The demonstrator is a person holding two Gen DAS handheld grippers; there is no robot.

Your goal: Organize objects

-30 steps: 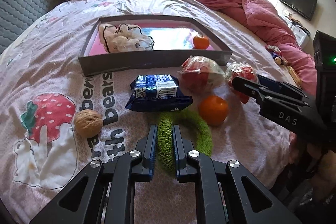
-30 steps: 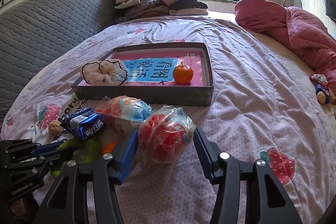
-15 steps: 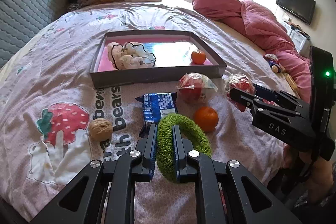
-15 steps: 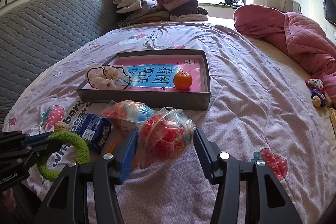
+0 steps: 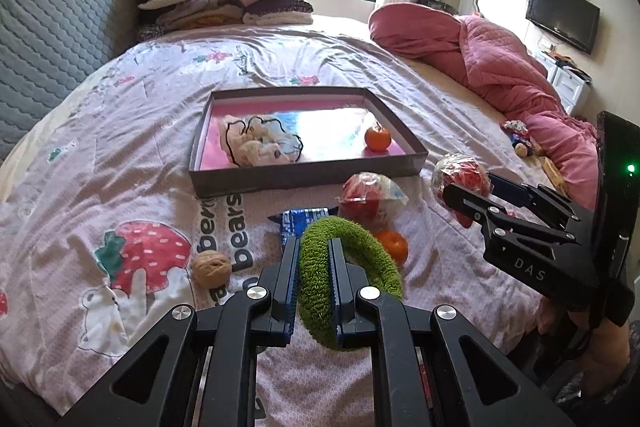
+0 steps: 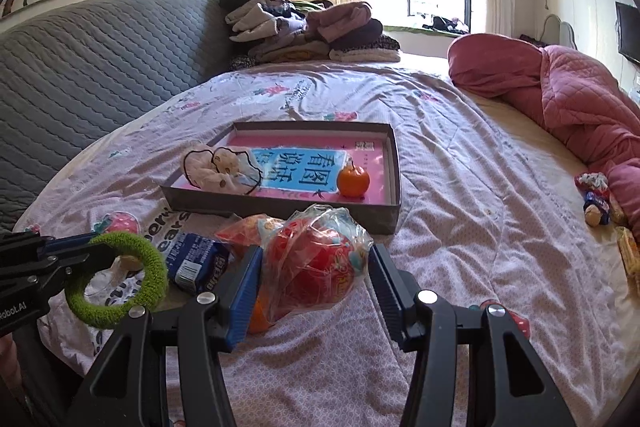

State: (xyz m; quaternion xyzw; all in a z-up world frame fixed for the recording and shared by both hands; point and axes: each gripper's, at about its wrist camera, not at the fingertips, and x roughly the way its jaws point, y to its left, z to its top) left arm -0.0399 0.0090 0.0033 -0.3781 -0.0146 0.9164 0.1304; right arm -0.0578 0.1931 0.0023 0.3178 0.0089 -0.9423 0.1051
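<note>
Left wrist view, green ring [image 5: 349, 279] pinched upright in left claw [image 5: 313, 259]

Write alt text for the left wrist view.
The left gripper pinches a fuzzy green ring above a pink bedspread. Ahead lie a walnut, a blue snack packet, an orange, and a shallow tray; the right gripper holds a wrapped red item.

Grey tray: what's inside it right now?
Inside the grey tray: a white scrunchie at its left, an orange at right, both lying on a pink-and-blue printed sheet. Anything beneath scrunchie or orange is hidden.
</note>
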